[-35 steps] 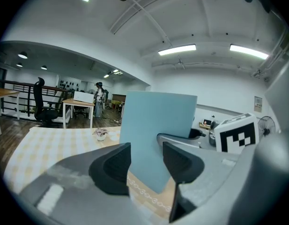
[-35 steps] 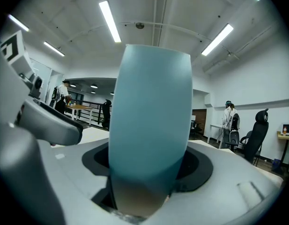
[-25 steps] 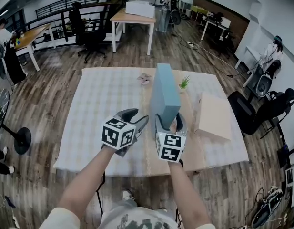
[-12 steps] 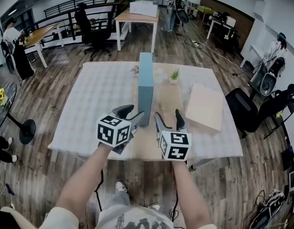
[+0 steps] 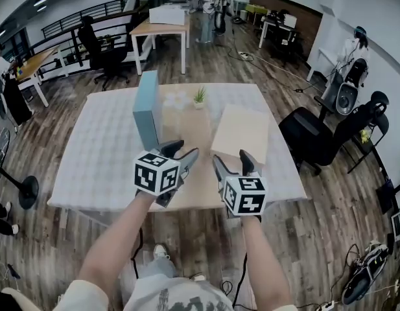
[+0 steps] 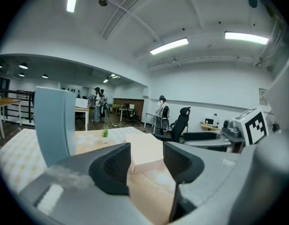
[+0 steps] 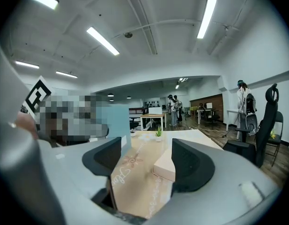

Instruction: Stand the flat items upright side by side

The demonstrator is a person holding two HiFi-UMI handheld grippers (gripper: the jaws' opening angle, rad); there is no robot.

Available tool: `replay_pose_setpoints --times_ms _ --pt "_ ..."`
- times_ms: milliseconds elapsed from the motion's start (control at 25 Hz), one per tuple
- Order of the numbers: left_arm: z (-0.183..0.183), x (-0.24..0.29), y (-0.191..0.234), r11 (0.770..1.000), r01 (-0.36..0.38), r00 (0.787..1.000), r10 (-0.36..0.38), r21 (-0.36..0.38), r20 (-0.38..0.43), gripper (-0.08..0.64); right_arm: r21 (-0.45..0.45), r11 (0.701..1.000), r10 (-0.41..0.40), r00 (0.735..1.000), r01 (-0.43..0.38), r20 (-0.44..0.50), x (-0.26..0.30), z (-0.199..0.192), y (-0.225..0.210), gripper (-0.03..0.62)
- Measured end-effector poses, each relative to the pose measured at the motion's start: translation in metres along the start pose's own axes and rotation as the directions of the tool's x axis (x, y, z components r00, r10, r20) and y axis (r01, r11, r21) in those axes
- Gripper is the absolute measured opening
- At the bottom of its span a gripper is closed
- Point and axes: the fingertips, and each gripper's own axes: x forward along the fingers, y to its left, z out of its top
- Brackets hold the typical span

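A tall light-blue flat box (image 5: 146, 109) stands upright on the table (image 5: 96, 154), free of both grippers. Right of it a beige flat box (image 5: 240, 133) lies flat on the tan runner (image 5: 193, 180). My left gripper (image 5: 181, 153) hangs open and empty near the front edge, just right of the blue box's near end. My right gripper (image 5: 231, 161) is open and empty too, in front of the beige box. The left gripper view shows the blue box (image 6: 53, 125) at left and the beige box (image 6: 146, 151) beyond its open jaws. Between the right gripper's jaws the beige box (image 7: 165, 165) lies ahead.
A small potted plant (image 5: 199, 97) stands at the back of the runner. A black office chair (image 5: 310, 138) sits close to the table's right side. The table's front edge runs just under my grippers. Desks, chairs and people fill the room behind.
Both grippers have moved to the right, away from the blue box and toward the beige box. The blue box stays standing on its own, now left of both grippers.
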Motion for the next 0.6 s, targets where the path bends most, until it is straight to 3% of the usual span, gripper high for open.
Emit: replay_pose_setpoints --times_ms 320,600 --pt "0.011 0.088 -0.028 0.997 0.072 0.997 -0.072 0.011 -0.037 0.21 0.041 0.999 -0.025 0.998 0.027 -0.057 -0.004 -0.009 -0.089 0.327" --pt "0.015 0.191 0.005 0.996 0.082 0.993 -0.084 -0.032 -0.085 0.209 0.071 0.997 -0.033 0.992 0.042 -0.125 0.045 -0.017 -0.168 0.327"
